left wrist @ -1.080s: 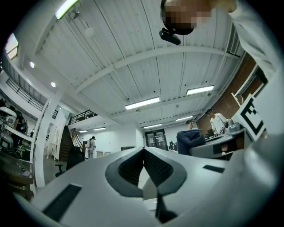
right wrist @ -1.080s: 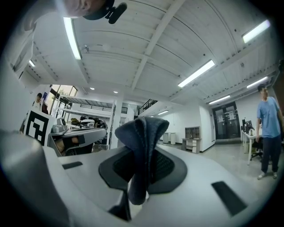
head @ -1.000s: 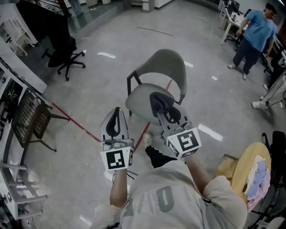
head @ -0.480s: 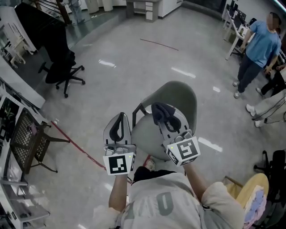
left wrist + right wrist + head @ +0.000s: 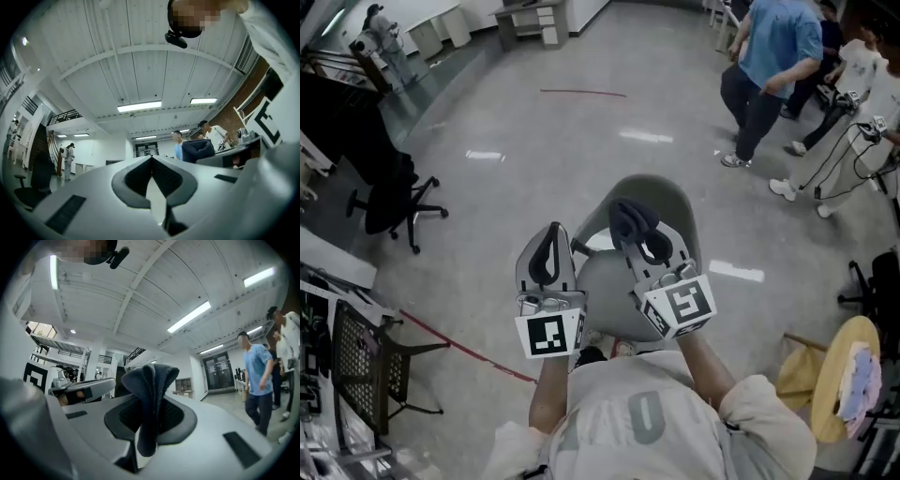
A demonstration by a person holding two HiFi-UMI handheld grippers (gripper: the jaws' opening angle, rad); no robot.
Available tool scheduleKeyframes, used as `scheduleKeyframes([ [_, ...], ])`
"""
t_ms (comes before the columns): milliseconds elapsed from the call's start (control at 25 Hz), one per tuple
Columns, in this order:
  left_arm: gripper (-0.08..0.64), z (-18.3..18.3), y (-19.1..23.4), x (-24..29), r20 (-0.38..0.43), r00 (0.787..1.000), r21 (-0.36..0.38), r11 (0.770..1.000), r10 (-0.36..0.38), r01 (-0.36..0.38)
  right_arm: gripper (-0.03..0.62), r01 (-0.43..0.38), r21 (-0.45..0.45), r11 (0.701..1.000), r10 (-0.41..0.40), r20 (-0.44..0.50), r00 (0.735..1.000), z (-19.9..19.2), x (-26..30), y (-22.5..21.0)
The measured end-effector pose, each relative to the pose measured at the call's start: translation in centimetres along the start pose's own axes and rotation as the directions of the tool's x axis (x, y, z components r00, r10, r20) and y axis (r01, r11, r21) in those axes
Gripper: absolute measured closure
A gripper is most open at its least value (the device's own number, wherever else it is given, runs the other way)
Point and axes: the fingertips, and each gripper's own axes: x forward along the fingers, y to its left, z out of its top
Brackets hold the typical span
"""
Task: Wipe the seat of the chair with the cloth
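Since the cloth (image 5: 151, 380) looks soft, light and limp, your right gripper (image 5: 639, 246) has its jaws clamped on a bunched fold, above the chair (image 5: 673, 202) seat (image 5: 602, 289). Gripping mid-fold should suit wiping. Your left gripper (image 5: 549, 246) has its jaws together, empty.

The chair's seat (image 5: 605, 289) is largely covered by the left tool (image 5: 551, 231) and right tool (image 5: 635, 231); the top edge cuts off the head of the blue-shirted person (image 5: 773, 52).

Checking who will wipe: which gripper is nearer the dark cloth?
Right. The right gripper is shut on the cloth, which sticks out past its jaws. The left gripper, shut and empty, is alongside to the left, apart from the cloth.
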Motion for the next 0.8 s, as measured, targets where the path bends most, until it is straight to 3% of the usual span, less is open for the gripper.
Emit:
scheduleKeyframes([
  [480,0.545,-3.7,1.0,5.0,-0.006,0.986,-0.036,0.985,-0.167,0.167,0.532,0.136,0.094,0.986,-0.136,-0.012,0.991,-2.1,2.8,-2.7],
  [680,0.545,-7.2,2.2,6.8,-0.052,0.978,-0.08,0.977,-0.201,0.196,0.532,0.181,0.1,0.978,-0.176,-0.061,0.983,-4.8,5.3,-3.4],
  [800,0.545,-11.2,2.7,8.3,-0.086,0.969,-0.092,0.97,-0.232,0.225,0.533,0.221,0.108,0.969,-0.21,-0.102,0.972,-8.1,6.8,-4.7],
])
